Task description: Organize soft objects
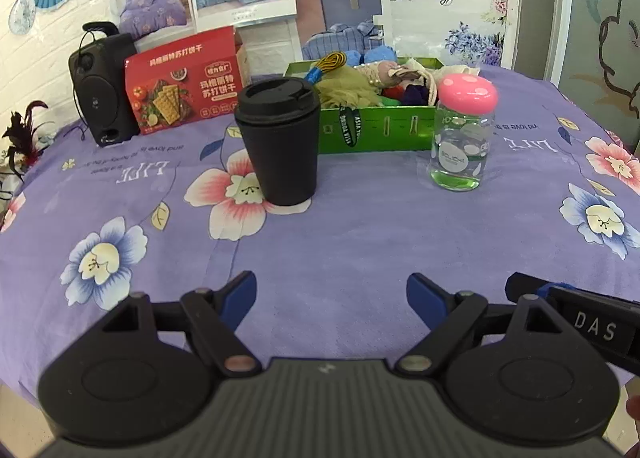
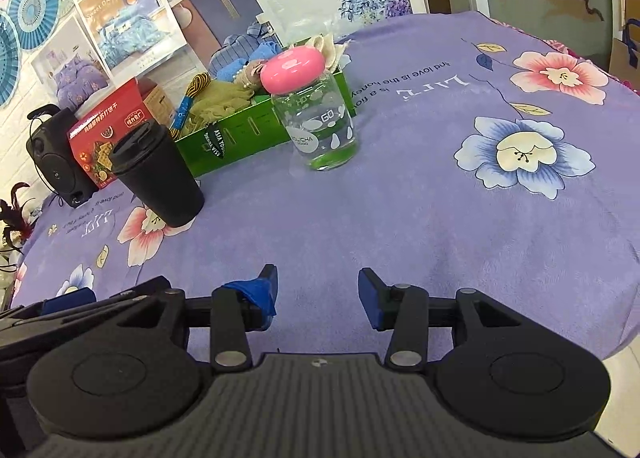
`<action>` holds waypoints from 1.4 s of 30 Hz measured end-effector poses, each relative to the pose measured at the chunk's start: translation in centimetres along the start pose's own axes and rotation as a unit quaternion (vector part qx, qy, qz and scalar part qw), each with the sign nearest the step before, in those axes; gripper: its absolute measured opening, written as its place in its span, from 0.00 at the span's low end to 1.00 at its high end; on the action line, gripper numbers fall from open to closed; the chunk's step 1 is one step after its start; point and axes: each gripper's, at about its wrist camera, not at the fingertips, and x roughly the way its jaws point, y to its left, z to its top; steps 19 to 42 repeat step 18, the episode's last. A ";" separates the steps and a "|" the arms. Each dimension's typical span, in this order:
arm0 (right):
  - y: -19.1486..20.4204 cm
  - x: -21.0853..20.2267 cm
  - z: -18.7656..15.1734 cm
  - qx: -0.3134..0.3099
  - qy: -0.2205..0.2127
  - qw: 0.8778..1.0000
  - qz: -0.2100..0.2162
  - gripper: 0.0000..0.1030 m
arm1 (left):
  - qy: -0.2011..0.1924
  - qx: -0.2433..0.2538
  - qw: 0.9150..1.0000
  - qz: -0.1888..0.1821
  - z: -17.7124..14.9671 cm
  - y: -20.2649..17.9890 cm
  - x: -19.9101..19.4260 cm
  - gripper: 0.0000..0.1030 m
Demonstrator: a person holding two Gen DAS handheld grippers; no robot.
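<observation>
Hovering over surface (image 1: 360, 226): left gripper (image 1: 331, 300) wide, right gripper (image 2: 318, 294) narrower, both empty.
Left view alone shows "DAS" on the neighbouring gripper; glass jar (image 2: 320, 126) reads "GO".

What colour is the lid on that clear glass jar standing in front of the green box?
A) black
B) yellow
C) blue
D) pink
D: the clear jar wears a rounded pink lid with pale dots, and it stands on the cloth just in front of the green box; the black lid belongs to the black cup beside it.
</observation>
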 end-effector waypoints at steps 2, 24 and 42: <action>-0.1 -0.1 -0.1 0.002 0.001 1.000 0.001 0.28 | -0.002 0.001 1.000 -0.001 0.0 -0.1 -0.2 0.86; 0.2 -0.2 -0.3 0.001 0.008 1.000 0.006 0.28 | -0.016 -0.011 1.000 0.003 -0.1 0.5 -0.7 0.85; 0.2 -0.2 -0.3 0.001 0.008 1.000 0.006 0.28 | -0.016 -0.011 1.000 0.003 -0.1 0.5 -0.7 0.85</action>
